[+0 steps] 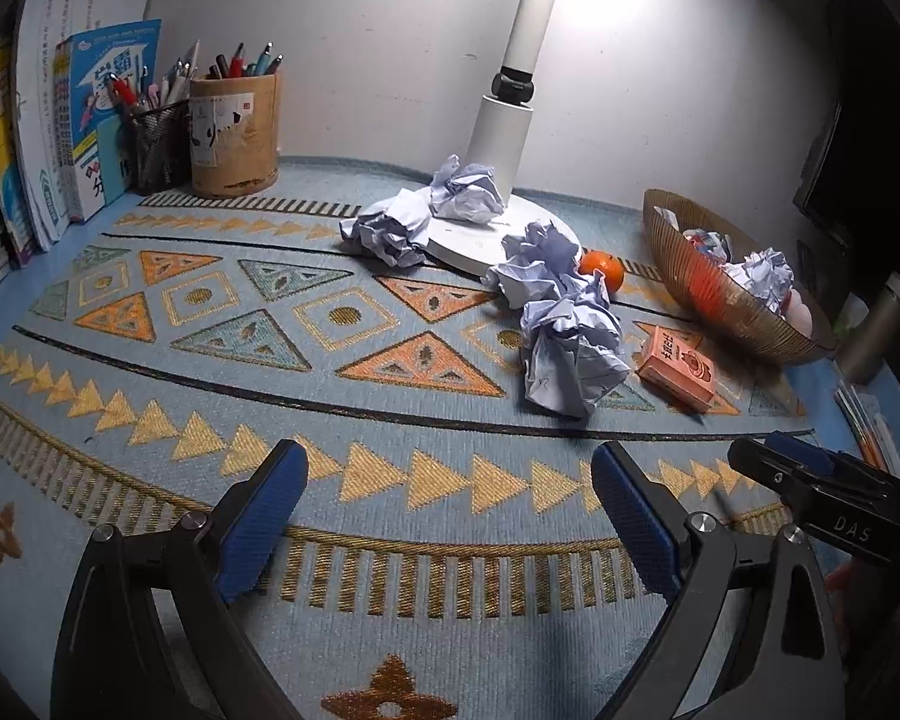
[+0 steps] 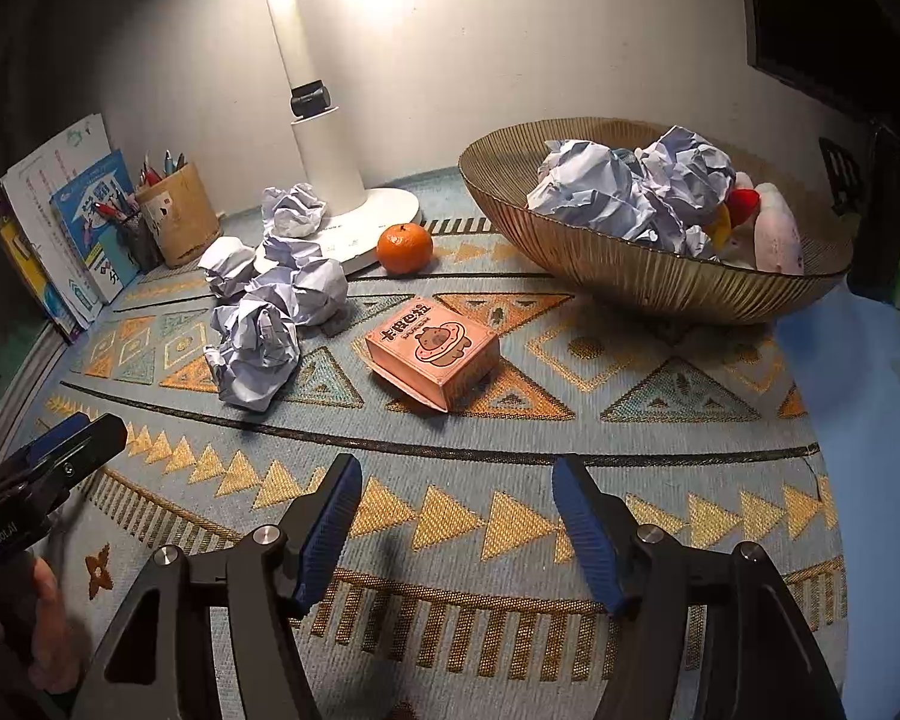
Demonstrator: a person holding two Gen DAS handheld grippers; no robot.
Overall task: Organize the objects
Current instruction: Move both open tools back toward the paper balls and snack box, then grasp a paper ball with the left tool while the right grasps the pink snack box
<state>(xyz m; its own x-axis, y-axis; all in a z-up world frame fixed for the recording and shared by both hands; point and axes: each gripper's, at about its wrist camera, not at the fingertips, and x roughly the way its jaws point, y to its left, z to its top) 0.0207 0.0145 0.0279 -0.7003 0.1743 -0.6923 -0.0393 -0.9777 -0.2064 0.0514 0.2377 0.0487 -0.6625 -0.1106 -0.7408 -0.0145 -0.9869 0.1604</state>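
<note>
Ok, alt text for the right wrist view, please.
The open, empty right gripper hovers over a patterned mat. Ahead lie a pink box, crumpled paper balls, an orange by the lamp base, and a paper-filled bowl.

One source lights both views: a white lamp (image 1: 513,90) standing far ahead of the fingers (image 1: 264,516), its top burnt out to glare on the wall (image 1: 660,60). Brightness falls off toward the fingers; the mat (image 1: 390,420) nearest them is dim. The paper balls (image 2: 258,342) and the box (image 2: 435,354) cast short, soft shadows toward the fingers. Fisheye bending curves the mat's straight bands, and black vignetting fills the corners. Centres are sharp; the edges beside the fingers go soft.
</note>
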